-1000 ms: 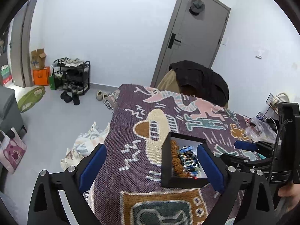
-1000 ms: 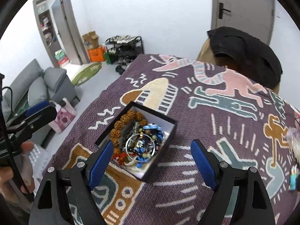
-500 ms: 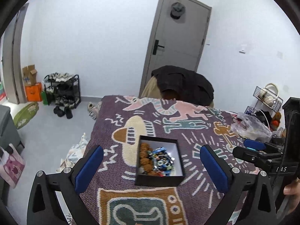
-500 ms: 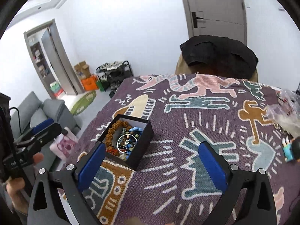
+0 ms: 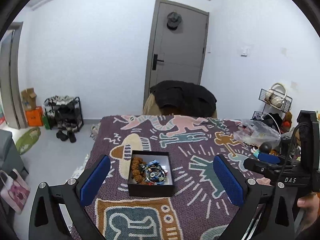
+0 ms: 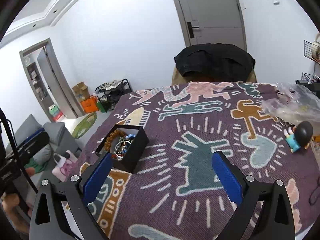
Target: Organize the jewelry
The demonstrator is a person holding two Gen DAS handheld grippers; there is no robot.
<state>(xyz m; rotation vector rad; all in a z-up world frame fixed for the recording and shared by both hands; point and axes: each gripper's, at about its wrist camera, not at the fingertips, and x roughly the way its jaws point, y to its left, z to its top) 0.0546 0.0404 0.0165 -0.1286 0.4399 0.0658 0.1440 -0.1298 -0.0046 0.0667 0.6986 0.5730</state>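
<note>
A black jewelry box (image 5: pixel 151 190) with a white inside sits on the patterned cloth. It holds a brown bead bracelet (image 5: pixel 137 166), blue beads and silver bangles (image 5: pixel 155 173) in a tangle. My left gripper (image 5: pixel 161 158) hovers open, back from the box, which shows in the gap between its blue pads (image 5: pixel 96 180). In the right wrist view the box (image 6: pixel 138 152) lies ahead and to the left, beside my left fingertip. My right gripper (image 6: pixel 162 155) is open wide over bare cloth, holding nothing. Each gripper shows at the edge of the other's view.
The purple figured cloth (image 6: pixel 200 120) covers the table, whose left edge drops to the floor. A small toy figure (image 6: pixel 298 138) and a clear plastic bag (image 6: pixel 296 104) lie at the right. A chair with a black jacket (image 5: pixel 184 98) stands behind the far edge.
Both grippers have drawn back and risen from the box, which now looks smaller and farther. The right gripper's jaws have widened. The box and its contents have not moved.
</note>
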